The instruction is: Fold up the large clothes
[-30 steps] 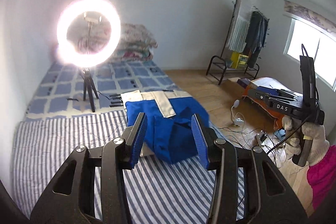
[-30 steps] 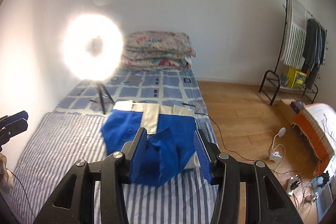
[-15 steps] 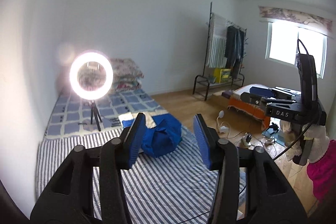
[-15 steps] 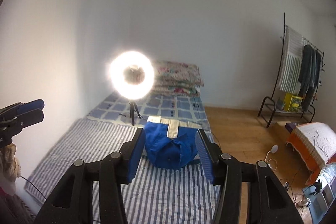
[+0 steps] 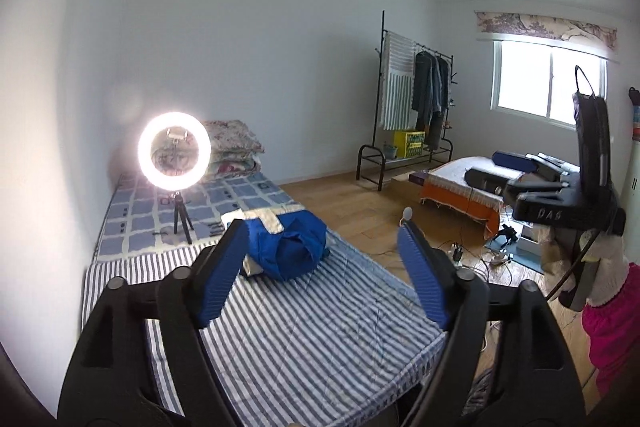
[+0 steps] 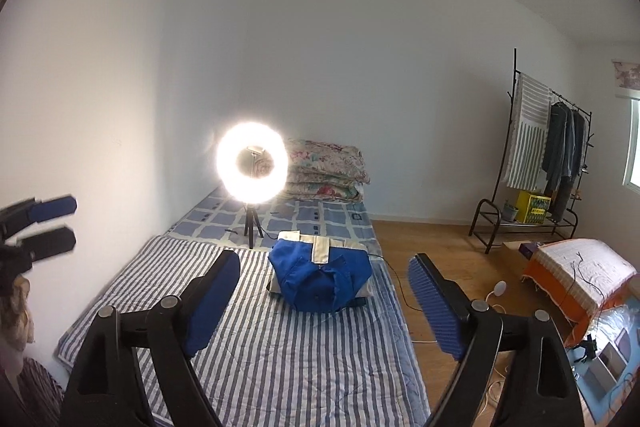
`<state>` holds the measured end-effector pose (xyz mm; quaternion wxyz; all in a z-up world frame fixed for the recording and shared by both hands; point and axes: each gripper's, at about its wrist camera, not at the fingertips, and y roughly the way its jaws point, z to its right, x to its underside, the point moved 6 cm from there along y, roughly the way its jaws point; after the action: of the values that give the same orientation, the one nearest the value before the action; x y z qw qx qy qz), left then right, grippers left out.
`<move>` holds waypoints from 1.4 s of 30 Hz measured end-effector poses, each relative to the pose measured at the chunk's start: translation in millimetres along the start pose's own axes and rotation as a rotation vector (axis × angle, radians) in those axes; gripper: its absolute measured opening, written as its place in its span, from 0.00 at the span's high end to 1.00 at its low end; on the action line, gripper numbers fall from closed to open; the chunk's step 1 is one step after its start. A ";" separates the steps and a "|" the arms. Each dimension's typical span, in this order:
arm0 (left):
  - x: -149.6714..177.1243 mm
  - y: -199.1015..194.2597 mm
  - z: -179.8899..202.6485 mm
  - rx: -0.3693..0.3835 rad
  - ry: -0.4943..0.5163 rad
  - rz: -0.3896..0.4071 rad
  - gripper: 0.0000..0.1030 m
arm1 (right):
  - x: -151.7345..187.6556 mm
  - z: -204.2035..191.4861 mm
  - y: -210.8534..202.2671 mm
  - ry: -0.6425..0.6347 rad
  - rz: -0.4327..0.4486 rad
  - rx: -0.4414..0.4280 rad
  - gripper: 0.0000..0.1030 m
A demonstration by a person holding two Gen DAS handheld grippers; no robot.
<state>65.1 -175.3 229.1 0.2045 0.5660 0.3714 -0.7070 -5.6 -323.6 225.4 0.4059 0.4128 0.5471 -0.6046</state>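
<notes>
Grippers (image 5: 324,271) (image 6: 324,303) level above bed, jaws opening (nothing between).

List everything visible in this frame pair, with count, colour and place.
garment: one, blue with beige panels, folded on the mattress
striped cover: one, blue-white, over the near mattress
checked sheet: one, blue-white, far end
quilts: one stack, floral, by the wall
ring light: one, lit, on a tripod
clothes rack: one, black, right wall
low bed: one, orange-sided, by the window
left hand-held gripper: black with blue pads, jaws opening, nothing between them
right hand-held gripper: likewise, jaws opening, nothing between them
</notes>
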 end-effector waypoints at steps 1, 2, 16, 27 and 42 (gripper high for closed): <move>6.6 2.8 -2.3 0.001 -0.005 -0.008 0.15 | 2.1 -1.5 -0.2 0.002 0.002 0.002 0.10; 11.4 3.8 -3.7 0.000 -0.009 -0.013 0.10 | 5.5 -2.9 1.6 0.004 0.007 0.010 0.05; 97.6 82.3 -53.8 -0.122 -0.081 -0.156 0.00 | 74.1 0.7 87.7 0.106 -0.047 0.062 0.00; 142.5 139.1 -91.4 -0.181 -0.152 -0.220 0.00 | 130.3 7.0 151.7 0.144 -0.132 0.088 0.00; 186.2 171.6 -109.3 -0.194 -0.189 -0.339 0.00 | 165.3 3.9 177.6 0.097 -0.181 0.123 0.00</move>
<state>206.5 -178.0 -7.7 0.1703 0.4042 0.5068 -0.7421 107.1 -346.7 11.8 0.2965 0.4148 0.5630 -0.6504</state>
